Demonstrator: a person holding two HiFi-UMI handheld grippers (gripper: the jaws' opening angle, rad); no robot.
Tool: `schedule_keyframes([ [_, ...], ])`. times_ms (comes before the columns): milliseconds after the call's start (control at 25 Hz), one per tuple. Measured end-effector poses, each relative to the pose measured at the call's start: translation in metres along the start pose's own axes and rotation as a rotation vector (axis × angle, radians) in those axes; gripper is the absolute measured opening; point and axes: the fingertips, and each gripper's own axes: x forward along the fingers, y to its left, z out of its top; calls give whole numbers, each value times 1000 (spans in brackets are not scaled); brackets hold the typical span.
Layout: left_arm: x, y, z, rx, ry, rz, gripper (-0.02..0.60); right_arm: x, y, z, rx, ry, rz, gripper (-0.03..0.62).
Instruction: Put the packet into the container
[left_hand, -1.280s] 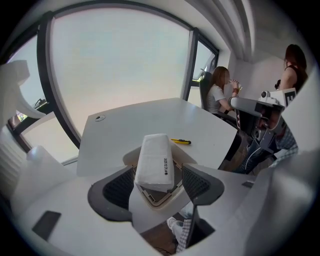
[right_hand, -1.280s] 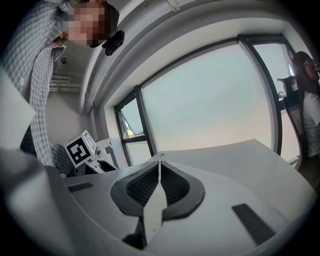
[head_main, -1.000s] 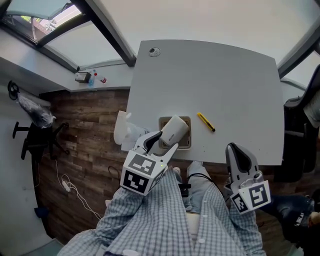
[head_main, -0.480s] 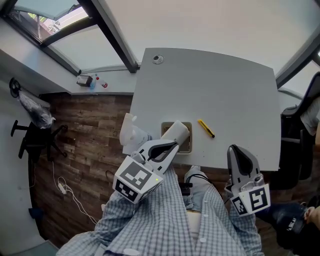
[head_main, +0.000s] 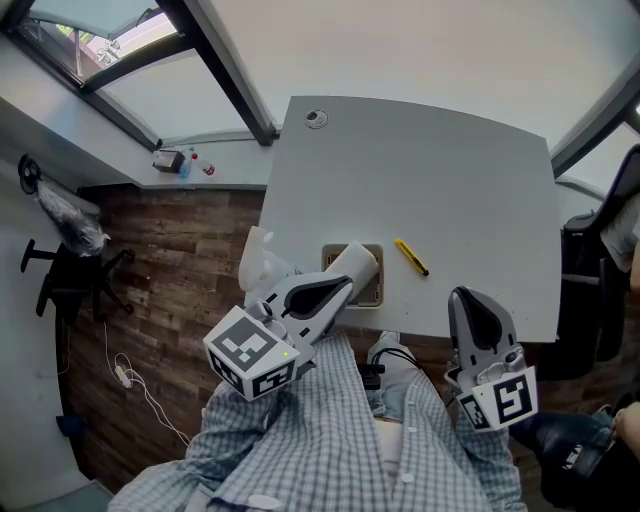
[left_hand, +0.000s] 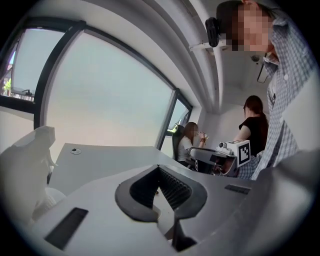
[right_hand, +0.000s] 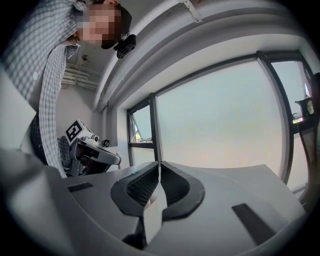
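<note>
While the pale, rolled packet (head_main: 352, 262) stood tilted in the brown square container (head_main: 372, 286) by the near edge of the grey tabletop (head_main: 450, 180), its upper end stuck out above the rim. One yellow pen-like stick (head_main: 412, 257) lay just right of the container, not touching it. One crumpled white bag (head_main: 260, 268) sat by the tabletop's left edge. The left claw (head_main: 342, 288), closed and empty, hovered just beside the packet. The right claw (head_main: 466, 298), also closed on nothing, hung off the near edge, well apart.

No legible text, brand, number. Only signs: black-white square markers (head_main: 246, 348) on left gripper (head_main: 343, 288), 7 o'clock; on right gripper (head_main: 464, 300), 5 o'clock.
</note>
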Motion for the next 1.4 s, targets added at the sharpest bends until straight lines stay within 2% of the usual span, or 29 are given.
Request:
schedule_keyframes([
  [280,1,-8,-2,-4,-6,-29,8,-2,5,-3,-25,16,19,21],
  [1400,-5,0,-3,-27,-53,-31,8,6,20,0,-95,31,59,17],
])
